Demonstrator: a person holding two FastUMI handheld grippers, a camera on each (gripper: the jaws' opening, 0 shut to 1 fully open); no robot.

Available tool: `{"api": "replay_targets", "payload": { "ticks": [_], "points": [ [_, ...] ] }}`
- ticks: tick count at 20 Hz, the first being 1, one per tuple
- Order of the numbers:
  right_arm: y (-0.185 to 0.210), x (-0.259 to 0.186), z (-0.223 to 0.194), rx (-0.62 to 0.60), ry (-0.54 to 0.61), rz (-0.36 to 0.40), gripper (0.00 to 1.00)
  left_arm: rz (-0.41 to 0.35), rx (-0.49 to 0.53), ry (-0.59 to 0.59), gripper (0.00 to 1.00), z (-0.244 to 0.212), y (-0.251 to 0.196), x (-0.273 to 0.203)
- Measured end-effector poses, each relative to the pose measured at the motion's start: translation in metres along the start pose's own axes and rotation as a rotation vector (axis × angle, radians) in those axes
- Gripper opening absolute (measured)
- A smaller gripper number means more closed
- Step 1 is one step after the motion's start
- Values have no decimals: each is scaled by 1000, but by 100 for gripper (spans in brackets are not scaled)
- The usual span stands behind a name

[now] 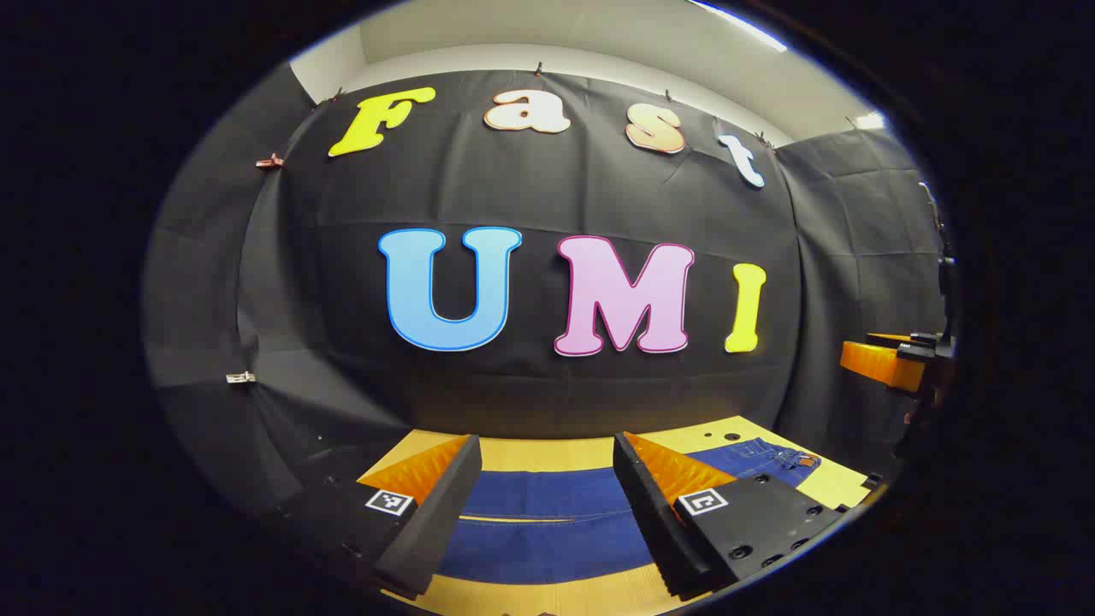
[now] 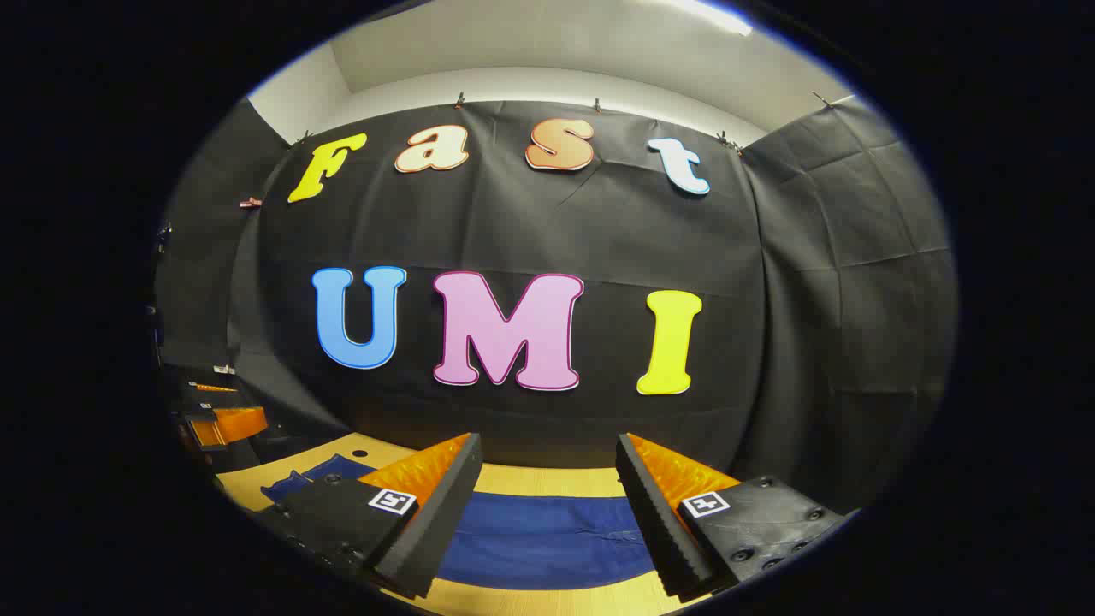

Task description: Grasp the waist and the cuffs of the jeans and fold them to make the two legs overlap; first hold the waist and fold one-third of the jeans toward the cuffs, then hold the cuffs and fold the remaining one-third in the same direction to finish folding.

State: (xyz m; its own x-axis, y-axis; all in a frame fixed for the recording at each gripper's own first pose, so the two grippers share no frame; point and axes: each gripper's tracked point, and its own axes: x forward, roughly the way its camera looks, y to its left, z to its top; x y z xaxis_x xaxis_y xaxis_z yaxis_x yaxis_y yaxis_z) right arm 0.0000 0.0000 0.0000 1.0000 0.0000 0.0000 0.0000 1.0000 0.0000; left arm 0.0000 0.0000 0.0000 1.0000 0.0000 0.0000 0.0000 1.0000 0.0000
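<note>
Blue jeans (image 1: pixel 547 522) lie flat on the wooden table (image 1: pixel 556 453). In the left gripper view their waist (image 1: pixel 774 458), with a brown patch, is off to the right. My left gripper (image 1: pixel 545 445) hangs open above the jeans with nothing between its fingers. In the right gripper view, my right gripper (image 2: pixel 548 443) is also open and empty over the blue cloth (image 2: pixel 547 535). Each view catches the other gripper at its edge: the right gripper (image 1: pixel 890 364) at the far right, the left gripper (image 2: pixel 224 423) at the far left. Neither gripper touches the jeans.
The booth's black cloth wall (image 1: pixel 547 385) rises right behind the table's far edge and wraps both sides. Bare strips of table (image 2: pixel 547 479) show beyond the jeans and in front of them (image 2: pixel 547 599). A small hole (image 2: pixel 359 453) marks the tabletop at the left.
</note>
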Motion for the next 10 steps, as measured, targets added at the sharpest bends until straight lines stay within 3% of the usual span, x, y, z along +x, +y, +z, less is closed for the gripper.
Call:
{"api": "replay_targets", "payload": {
  "ticks": [10],
  "points": [
    [2,3,-2,2,-3,-2,96,-20,-27,-2,96,-2,-2,8]
  ]
}}
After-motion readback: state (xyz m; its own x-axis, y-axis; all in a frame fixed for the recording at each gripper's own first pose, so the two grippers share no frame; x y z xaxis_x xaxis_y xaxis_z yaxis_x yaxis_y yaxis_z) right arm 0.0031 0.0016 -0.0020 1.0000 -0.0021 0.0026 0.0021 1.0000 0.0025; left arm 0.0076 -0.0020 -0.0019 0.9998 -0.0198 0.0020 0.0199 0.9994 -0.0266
